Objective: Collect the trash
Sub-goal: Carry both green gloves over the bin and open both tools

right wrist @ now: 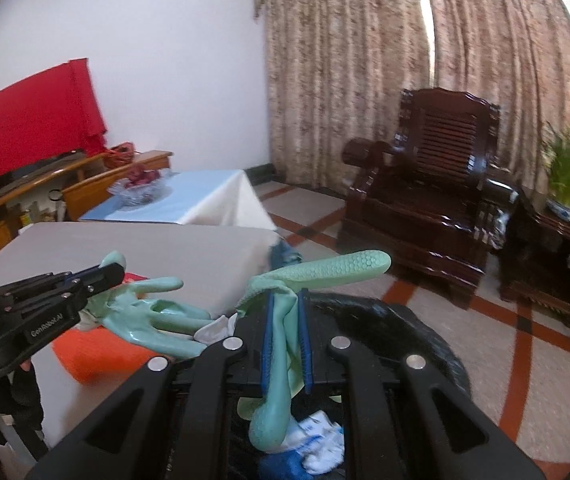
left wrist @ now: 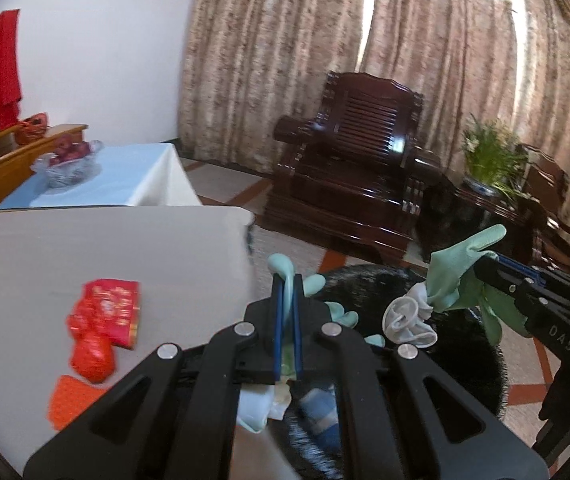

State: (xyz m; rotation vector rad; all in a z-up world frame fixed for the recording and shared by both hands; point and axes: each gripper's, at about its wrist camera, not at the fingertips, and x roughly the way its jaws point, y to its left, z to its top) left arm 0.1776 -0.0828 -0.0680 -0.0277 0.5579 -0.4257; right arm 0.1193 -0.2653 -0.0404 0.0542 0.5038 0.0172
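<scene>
Each of my grippers is shut on a pale green rubber glove above a black bin [left wrist: 465, 344] [right wrist: 409, 320] beside the grey table [left wrist: 85, 256] [right wrist: 165, 252]. In the left wrist view my left gripper [left wrist: 288, 280] pinches its glove [left wrist: 283, 266] between the blue pads. At the right, my right gripper [left wrist: 481, 270] holds the other glove [left wrist: 455, 276], whose white cuff [left wrist: 407, 318] hangs inside out. The right wrist view shows my right gripper [right wrist: 287, 294] clamping its glove [right wrist: 337, 266], and my left gripper [right wrist: 113, 272] with its glove [right wrist: 153, 314]. Blue and white scraps [right wrist: 321, 436] lie in the bin.
Red wrappers [left wrist: 105, 316] and an orange mesh piece [left wrist: 73, 400] [right wrist: 97, 356] lie on the grey table. Behind it stands a table with a light blue cloth [left wrist: 133, 176] and a glass bowl [left wrist: 69, 166]. A dark wooden armchair [left wrist: 361, 176] and a potted plant [left wrist: 493, 156] stand by the curtains.
</scene>
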